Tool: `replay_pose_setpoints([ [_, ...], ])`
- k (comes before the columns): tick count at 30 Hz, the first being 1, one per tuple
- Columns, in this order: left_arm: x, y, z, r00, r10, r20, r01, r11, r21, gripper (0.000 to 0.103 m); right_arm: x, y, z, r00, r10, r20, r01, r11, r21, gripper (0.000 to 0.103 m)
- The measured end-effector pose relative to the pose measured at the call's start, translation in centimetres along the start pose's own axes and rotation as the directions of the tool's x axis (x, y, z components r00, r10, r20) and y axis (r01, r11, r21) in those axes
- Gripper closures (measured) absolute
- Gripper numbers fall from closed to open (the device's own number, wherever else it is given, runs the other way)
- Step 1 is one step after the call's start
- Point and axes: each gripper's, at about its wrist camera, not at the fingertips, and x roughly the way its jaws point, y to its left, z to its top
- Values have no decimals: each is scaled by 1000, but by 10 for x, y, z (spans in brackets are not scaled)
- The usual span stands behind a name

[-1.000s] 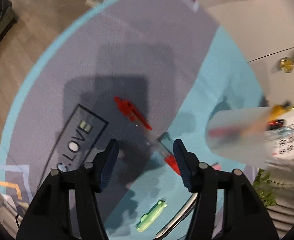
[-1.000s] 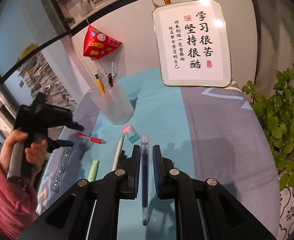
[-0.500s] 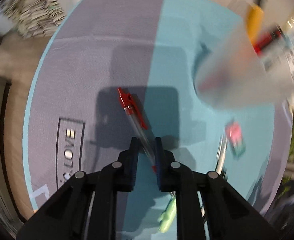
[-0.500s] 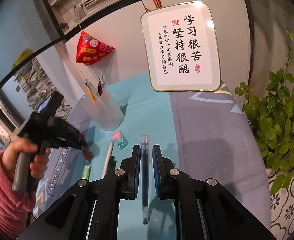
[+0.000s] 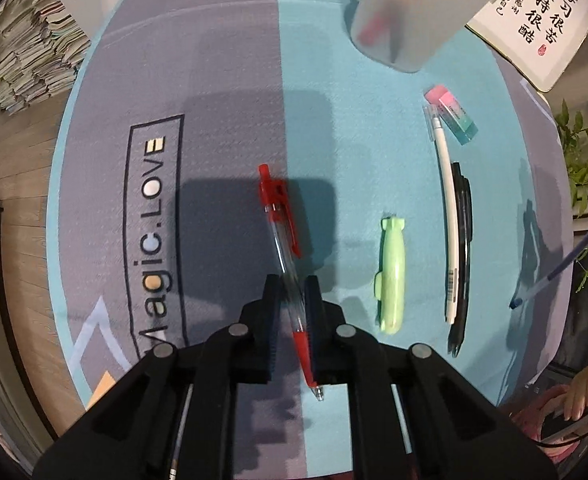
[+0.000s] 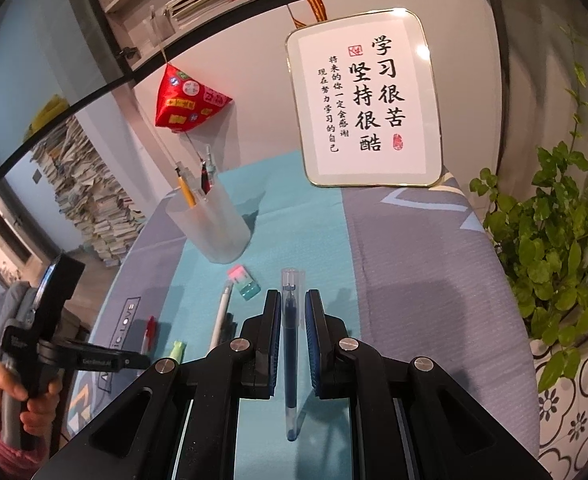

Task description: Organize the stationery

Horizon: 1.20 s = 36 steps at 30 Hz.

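Observation:
My left gripper [image 5: 292,294] is shut on a red pen [image 5: 282,236], gripped near its tip end above the cloth; the pen also shows in the right wrist view [image 6: 149,330]. My right gripper [image 6: 293,304] is shut on a blue pen [image 6: 290,344] held lengthwise between the pads; this pen also shows at the right edge of the left wrist view [image 5: 550,276]. A frosted pen cup [image 6: 210,224] with several pens stands at the back; it also shows at the top of the left wrist view [image 5: 406,12].
On the teal and grey cloth [image 5: 326,120] lie a green highlighter [image 5: 392,272], a white pen [image 5: 446,216], a black pen [image 5: 464,248] and a pink-green eraser [image 5: 452,114]. A framed calligraphy sign [image 6: 366,100] leans on the wall. A plant [image 6: 558,248] stands right.
My left gripper came down over the red pen and shut on it, then swung round with it. My right gripper kept hold of the blue pen and rose slightly.

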Motion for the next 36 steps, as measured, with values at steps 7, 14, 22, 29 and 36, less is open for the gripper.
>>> replay_pose_setpoints([
  [7, -7, 13, 9, 999, 3, 36, -1, 998, -56, 64, 1, 4, 1, 1000, 1, -4, -1, 1000, -6, 90],
  [14, 1, 4, 16, 999, 21, 41, -17, 995, -94, 64, 4, 3, 1, 1000, 3, -10, -3, 1000, 0, 90],
  [22, 0, -27, 11, 989, 95, 112, -91, 995, -46, 92, 8, 3, 2, 1000, 3, -15, -3, 1000, 2, 90],
  [29, -20, -34, -5, 974, 57, 217, -58, 998, -2, 92, 6, 4, 3, 1000, 0, -4, 0, 1000, 1, 90],
  [36, -86, -49, -37, 914, 10, 407, -27, 999, 37, 92, -11, 14, 9, 999, 17, 48, -16, 1000, -9, 90],
])
